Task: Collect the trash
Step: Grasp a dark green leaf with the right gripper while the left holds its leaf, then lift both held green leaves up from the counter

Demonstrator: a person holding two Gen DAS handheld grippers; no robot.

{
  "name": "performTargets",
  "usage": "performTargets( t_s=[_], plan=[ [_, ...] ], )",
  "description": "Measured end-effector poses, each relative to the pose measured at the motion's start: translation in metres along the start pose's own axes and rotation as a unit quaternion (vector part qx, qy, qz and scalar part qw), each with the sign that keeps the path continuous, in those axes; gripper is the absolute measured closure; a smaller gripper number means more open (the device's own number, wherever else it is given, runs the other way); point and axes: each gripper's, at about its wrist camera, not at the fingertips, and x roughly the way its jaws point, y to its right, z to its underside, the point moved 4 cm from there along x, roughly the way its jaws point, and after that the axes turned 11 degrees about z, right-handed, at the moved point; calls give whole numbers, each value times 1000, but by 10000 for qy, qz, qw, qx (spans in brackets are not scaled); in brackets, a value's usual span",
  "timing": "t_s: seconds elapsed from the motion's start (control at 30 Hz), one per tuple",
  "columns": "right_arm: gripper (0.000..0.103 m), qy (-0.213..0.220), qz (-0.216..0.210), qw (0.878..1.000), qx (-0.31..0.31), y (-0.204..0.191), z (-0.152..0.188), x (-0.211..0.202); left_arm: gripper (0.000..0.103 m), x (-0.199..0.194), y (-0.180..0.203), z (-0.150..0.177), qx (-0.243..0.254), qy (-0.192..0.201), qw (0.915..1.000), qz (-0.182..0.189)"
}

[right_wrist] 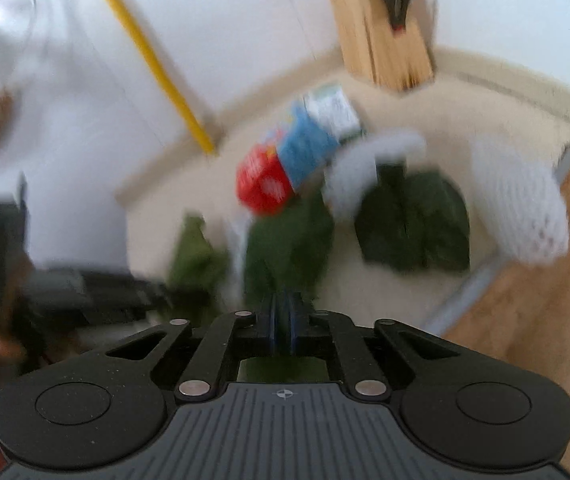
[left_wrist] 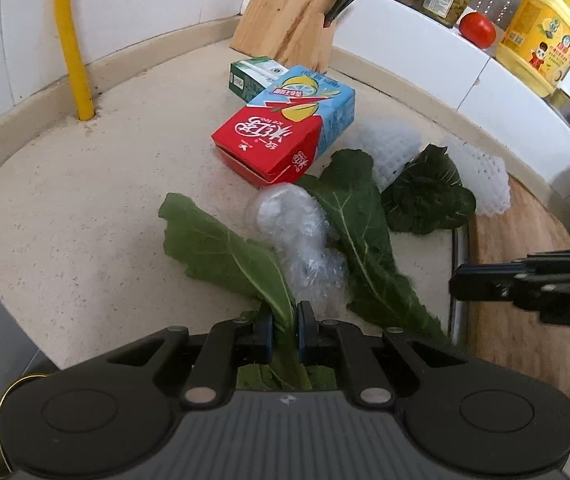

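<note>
Left wrist view: the left gripper [left_wrist: 285,320] pinches a flat, veined green leaf [left_wrist: 221,248] on the speckled beige counter [left_wrist: 85,216], beside crinkled clear plastic [left_wrist: 297,240] and a glossy red-and-blue carton [left_wrist: 285,132].

Right wrist view, blurred: the right gripper [right_wrist: 284,306], jaws narrow, clamps a dark leaf [right_wrist: 285,240]; white foam netting [right_wrist: 521,208] lies nearby.

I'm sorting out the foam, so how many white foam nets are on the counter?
2. One foam net lies right of the red carton; the other sits at the wooden board's edge. More may hide under the leaves.
</note>
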Motion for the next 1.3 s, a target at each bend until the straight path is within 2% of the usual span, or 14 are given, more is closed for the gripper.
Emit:
performTargets(
  t_s=[0.07, 0.1, 0.13, 0.17, 0.23, 0.37, 0.47, 0.53, 0.57, 0.63, 0.77, 1.0, 1.17, 1.3],
  plan=[
    [79, 20, 149, 9999, -49, 1, 4, 8, 94, 0, 0, -1, -27, 5, 10000, -18],
    [71, 52, 155, 9999, -34, 0, 3, 10, 93, 0, 0, -1, -63, 2, 10000, -23],
    [55, 92, 148, 9998, 22, -1, 1, 11, 89, 0, -1, -1, -92, -3, 10000, -24],
    [47, 147, 104, 9998, 56, -3, -2, 12, 83, 0, -2, -1, -108, 1, 9999, -32],
    [21, 302, 4, 9995, 3, -9, -10, 12, 76, 3, -3, -1, -156, -13, 9998, -75],
    [18, 409, -177, 9985, -329, -28, -19, 24, 73, 10, -4, -1, -197, -63, 9997, -99],
    [31, 166, -13, 9986, -498, -34, -17, 49, 73, 12, -3, 0, -113, -68, 9998, -174],
    [62, -134, 85, 9991, -396, -31, -15, 64, 74, 11, -4, 1, -99, -54, 9998, -181],
    [66, -229, 88, 9992, -309, -27, -13, 67, 78, 11, -4, 2, -74, -50, 9998, -199],
    [84, -262, 5, 9996, -90, -20, -13, 64, 93, 11, -4, 3, -45, -75, 9997, -214],
    [91, -300, -513, 9962, 643, -3, -15, 47, 95, 2, -1, -4, -165, 86, 9998, 33],
    [93, 437, -1415, 9775, 1505, 10, -31, -11, 95, -30, 10, -27, -78, 590, 9974, 399],
    [93, 856, -1212, 9800, 1327, 9, -41, -36, 95, -43, 13, -32, 109, 738, 9968, 303],
    [93, 602, -798, 9881, 1167, 9, -30, -20, 95, -31, 4, -21, 54, 463, 9988, 119]
  ],
)
